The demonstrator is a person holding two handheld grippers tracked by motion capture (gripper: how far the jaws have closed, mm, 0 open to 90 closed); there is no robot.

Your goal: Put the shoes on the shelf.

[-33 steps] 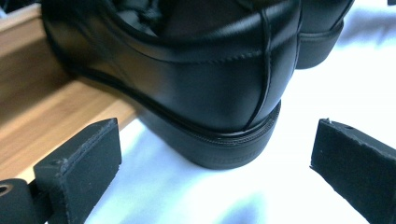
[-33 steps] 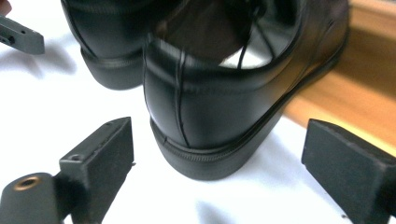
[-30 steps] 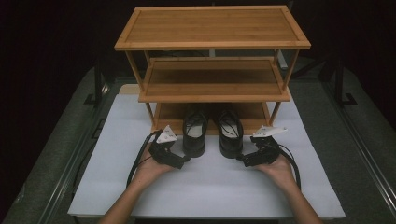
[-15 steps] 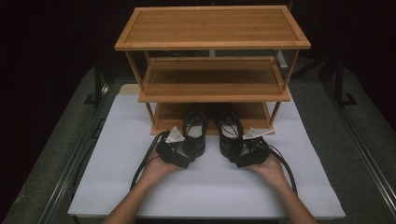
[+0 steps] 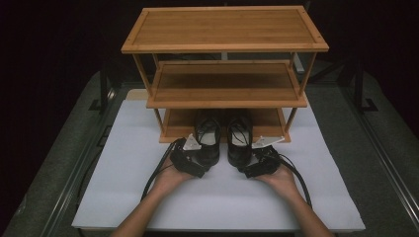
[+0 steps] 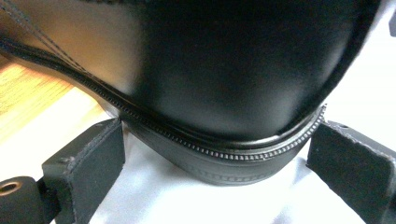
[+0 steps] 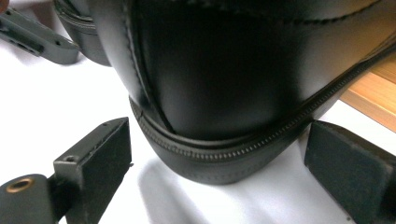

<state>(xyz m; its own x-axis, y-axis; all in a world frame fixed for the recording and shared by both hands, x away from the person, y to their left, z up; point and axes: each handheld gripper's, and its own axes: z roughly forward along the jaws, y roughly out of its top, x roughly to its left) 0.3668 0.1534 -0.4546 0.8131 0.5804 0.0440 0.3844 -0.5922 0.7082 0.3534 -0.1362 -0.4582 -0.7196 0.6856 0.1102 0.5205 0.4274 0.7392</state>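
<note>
A: Nearest to us, ahead of our two forearms, we hold the left gripper [image 5: 200, 165] at the heel of the left shoe [image 5: 208, 140]. Its jaws stand spread, one on each side of the heel, and in the left gripper view neither pad seems to press on the leather.

B: And we hold the right gripper [image 5: 251, 167] the same way at the heel of the right shoe [image 5: 239, 139]. Its jaws have just been closing a little, with the heel between them, yet gaps show beside both pads, so they are released too.

A: Both shoes lie side by side, heels out on the white mat [image 5: 123, 148], toes reaching onto the lowest shelf of the wooden rack [image 5: 225, 28].

B: Behind the shoes, the rack's middle and top shelves rise over them.
</note>
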